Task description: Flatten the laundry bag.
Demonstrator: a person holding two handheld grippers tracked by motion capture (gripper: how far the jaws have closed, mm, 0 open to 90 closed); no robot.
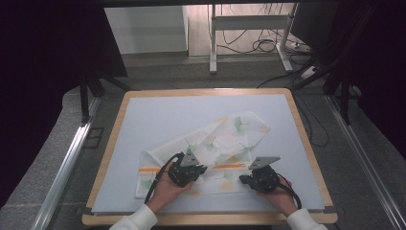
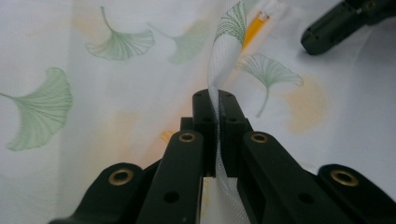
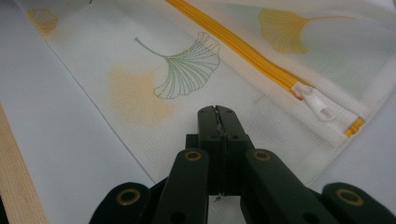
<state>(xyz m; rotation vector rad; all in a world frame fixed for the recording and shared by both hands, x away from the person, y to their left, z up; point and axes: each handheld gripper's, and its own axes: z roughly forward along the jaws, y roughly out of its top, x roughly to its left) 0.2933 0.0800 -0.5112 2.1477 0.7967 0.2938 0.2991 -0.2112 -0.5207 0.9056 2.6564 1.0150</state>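
White mesh printed with green and pale orange ginkgo leaves makes up the laundry bag point(image 1: 206, 151) that lies flat on the pale blue mat point(image 1: 158, 115) covering the wooden tabletop point(image 1: 113, 143). The bag sits toward the near edge of the tabletop, roughly midway between its left and right edges, with one end folded and angled toward the far right corner. An orange zipper point(image 1: 191, 168) runs across the bag's near portion, parallel to the near edge.

The left gripper point(image 1: 200, 169), held in the person's left hand point(image 1: 165, 189), rests on the bag near the middle of the zipper line. In the left gripper view its jaws are pressed together on a raised fold of the mesh point(image 2: 219, 70), which stands up as a thin ridge between them and curves away toward the zipper's orange end point(image 2: 254, 29). The tip of the other gripper shows at the upper right of that view, just above the fabric.

The right gripper point(image 1: 244, 179), held in the right hand point(image 1: 282, 199), sits at the bag's near right corner, close to the near edge of the tabletop. In the right gripper view point(image 3: 218, 114) its jaws stand closed tight against each other above the mesh; a thin sliver may lie in the seam between them, but whether any fabric is pinched there cannot be told. Just beyond the jaws, to the right, the white zipper pull point(image 3: 320, 105) lies at the end of the orange zipper point(image 3: 233, 44). The mat's edge and a strip of bare wood point(image 3: 16, 177) show at the lower left.
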